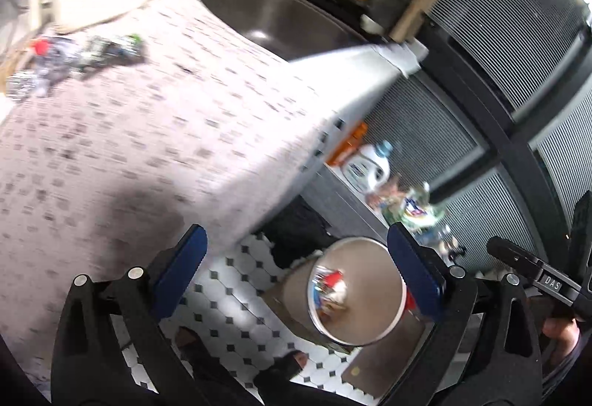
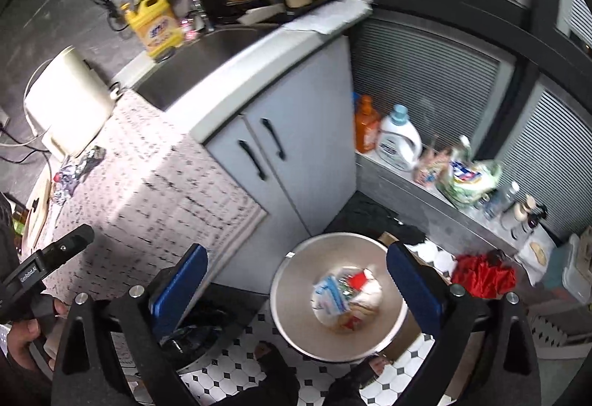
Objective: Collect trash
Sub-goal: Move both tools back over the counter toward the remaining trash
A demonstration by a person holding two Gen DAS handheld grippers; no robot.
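Observation:
On the tiled floor stands a round steel trash bin point(image 2: 296, 280), with a heap of wrappers and paper point(image 2: 347, 298) inside. My right gripper point(image 2: 296, 254) hangs above the bin, open, with nothing between its blue pads. My left gripper point(image 1: 296, 239) is open and holds nothing; it hovers over the counter's edge, with the bin point(image 1: 370, 276) below to its right. Crumpled wrappers and foil point(image 1: 74, 54) lie far off on the patterned counter mat, also visible as the wrappers point(image 2: 74, 173) in the right wrist view.
A cream kettle point(image 2: 66, 99), a yellow jug point(image 2: 155, 24) and a dark sink point(image 2: 199, 61) line the counter. White cabinet doors point(image 2: 281, 147) face the bin. Detergent bottles point(image 2: 399, 143) and a red cloth point(image 2: 481, 276) sit on a low ledge. A person's feet point(image 2: 273, 358) stand by the bin.

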